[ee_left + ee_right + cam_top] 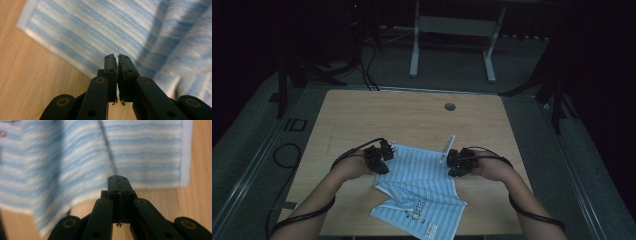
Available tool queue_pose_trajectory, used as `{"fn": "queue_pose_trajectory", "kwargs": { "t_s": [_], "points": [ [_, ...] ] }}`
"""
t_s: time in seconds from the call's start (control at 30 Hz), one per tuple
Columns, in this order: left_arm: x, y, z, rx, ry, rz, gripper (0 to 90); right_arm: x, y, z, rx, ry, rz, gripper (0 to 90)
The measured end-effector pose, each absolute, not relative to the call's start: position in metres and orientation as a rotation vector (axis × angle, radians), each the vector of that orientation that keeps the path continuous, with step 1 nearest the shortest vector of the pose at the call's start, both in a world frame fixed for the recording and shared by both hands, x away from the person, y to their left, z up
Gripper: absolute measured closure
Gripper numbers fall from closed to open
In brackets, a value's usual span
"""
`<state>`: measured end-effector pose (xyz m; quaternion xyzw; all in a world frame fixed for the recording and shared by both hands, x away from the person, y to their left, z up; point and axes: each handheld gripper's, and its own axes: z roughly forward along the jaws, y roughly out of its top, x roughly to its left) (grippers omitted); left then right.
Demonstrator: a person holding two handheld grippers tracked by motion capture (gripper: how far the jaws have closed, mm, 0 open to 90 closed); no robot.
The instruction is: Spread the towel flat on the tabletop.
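A light blue striped towel (422,172) lies rumpled on the wooden table (412,117), near its front edge. A folded flap with a printed label (428,227) points toward the person. My left gripper (388,151) rests at the towel's left edge. In the left gripper view its jaws (117,57) are shut with nothing between them, the tips just over the towel's (100,32) hem. My right gripper (451,162) sits at the towel's right edge. Its jaws (117,177) are pressed together and empty, pointing at the towel (140,152) where it meets bare wood.
A round cable hole (450,106) sits in the table's far middle. Beyond the table stands a white metal frame (452,45) on the dark floor. Cables (287,155) trail on the floor at left. Bare wood stretches between the towel and the far edge.
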<state>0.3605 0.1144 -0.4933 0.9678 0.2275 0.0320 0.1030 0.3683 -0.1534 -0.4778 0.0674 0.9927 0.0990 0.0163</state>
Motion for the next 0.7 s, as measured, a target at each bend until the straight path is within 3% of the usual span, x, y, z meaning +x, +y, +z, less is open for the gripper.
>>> {"fn": "queue_pose_trajectory", "kwargs": {
  "t_s": [0.33, 0.7],
  "points": [
    [0.361, 0.108, -0.510, 2.892, 0.661, 0.043, 85.8, 0.387, -0.137, -0.513, 0.252, 3.092, 0.148, 90.0],
    [0.362, 0.098, -0.518, 2.891, 0.643, 0.000, 85.7, 0.405, -0.146, -0.516, 0.327, 3.088, 0.113, 90.0]
  ]
}}
